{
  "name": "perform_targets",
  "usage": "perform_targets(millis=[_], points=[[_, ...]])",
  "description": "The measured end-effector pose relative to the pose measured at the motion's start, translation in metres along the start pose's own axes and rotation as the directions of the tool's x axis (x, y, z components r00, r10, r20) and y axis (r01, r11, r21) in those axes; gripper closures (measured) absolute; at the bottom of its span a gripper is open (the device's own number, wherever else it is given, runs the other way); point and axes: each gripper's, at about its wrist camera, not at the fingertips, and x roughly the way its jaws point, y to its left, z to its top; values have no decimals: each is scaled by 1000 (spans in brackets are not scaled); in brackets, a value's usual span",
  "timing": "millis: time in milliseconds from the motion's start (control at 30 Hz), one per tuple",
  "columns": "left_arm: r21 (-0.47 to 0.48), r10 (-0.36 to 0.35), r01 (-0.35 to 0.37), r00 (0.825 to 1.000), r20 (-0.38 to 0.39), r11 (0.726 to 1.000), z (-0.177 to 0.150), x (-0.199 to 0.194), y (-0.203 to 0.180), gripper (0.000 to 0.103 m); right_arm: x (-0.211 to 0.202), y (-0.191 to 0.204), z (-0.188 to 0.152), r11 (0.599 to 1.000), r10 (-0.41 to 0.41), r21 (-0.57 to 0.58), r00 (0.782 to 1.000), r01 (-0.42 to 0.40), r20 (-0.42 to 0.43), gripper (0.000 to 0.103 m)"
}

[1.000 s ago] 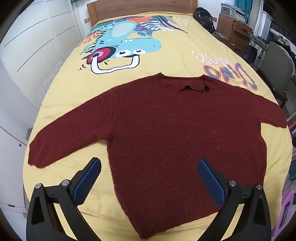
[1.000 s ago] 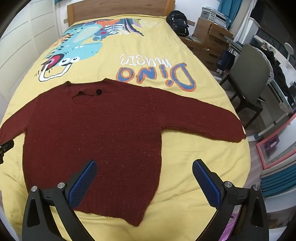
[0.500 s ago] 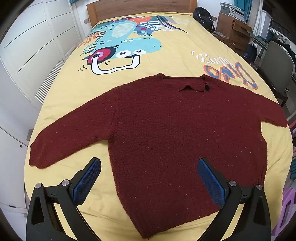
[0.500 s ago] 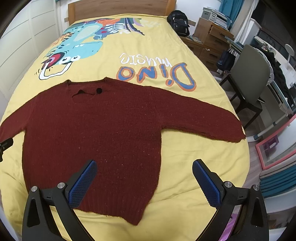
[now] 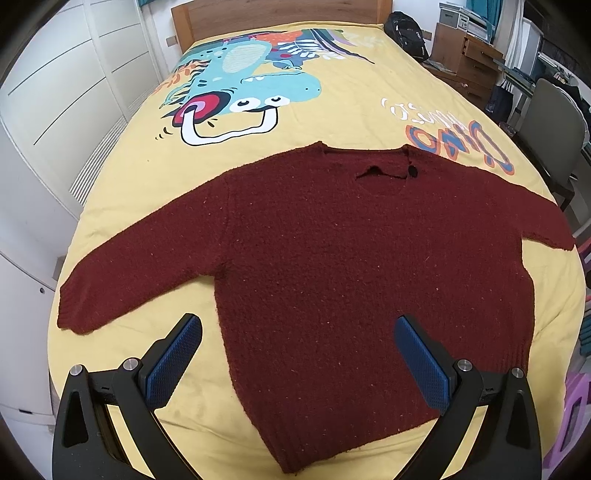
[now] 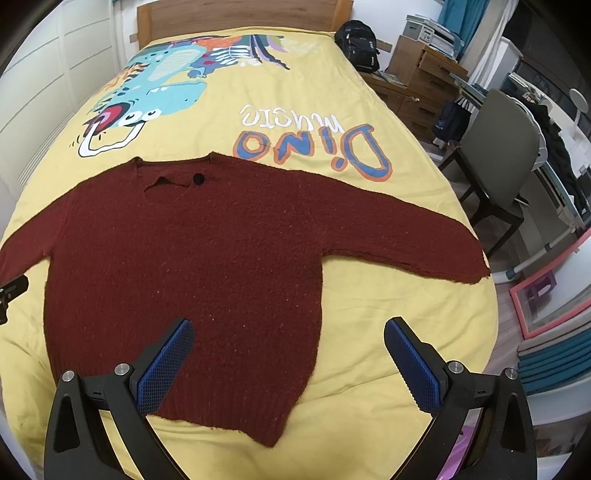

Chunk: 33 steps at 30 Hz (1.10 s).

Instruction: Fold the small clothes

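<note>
A dark red knit sweater [image 5: 351, 266] lies flat and spread out on the yellow bed cover [image 5: 351, 103], sleeves stretched to both sides, neckline away from me. It also shows in the right wrist view [image 6: 207, 266]. My left gripper [image 5: 297, 354] is open and empty, held above the sweater's lower left part. My right gripper [image 6: 288, 354] is open and empty above the sweater's lower right hem. A tip of the left gripper [image 6: 11, 295] shows at the left edge of the right wrist view.
The bed cover [image 6: 295, 92] has a dinosaur print [image 5: 251, 92]. A wooden headboard [image 5: 280, 11] is at the far end. White cupboards [image 5: 55, 110] stand to the left. A chair [image 6: 498, 155], drawers [image 6: 417, 81] and a backpack [image 6: 360, 44] stand to the right.
Both grippers have drifted slightly; the sweater sits a little lower and nearer in both views. The sweater itself has not moved and both grippers stay open.
</note>
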Motion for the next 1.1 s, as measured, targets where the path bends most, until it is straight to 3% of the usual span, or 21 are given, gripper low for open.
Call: perform_targets(millis=[1100], points=[[17, -3, 4, 999, -34, 1000, -6, 13, -2, 1, 9, 8, -2, 1000, -7, -30, 1000, 6, -25, 0]])
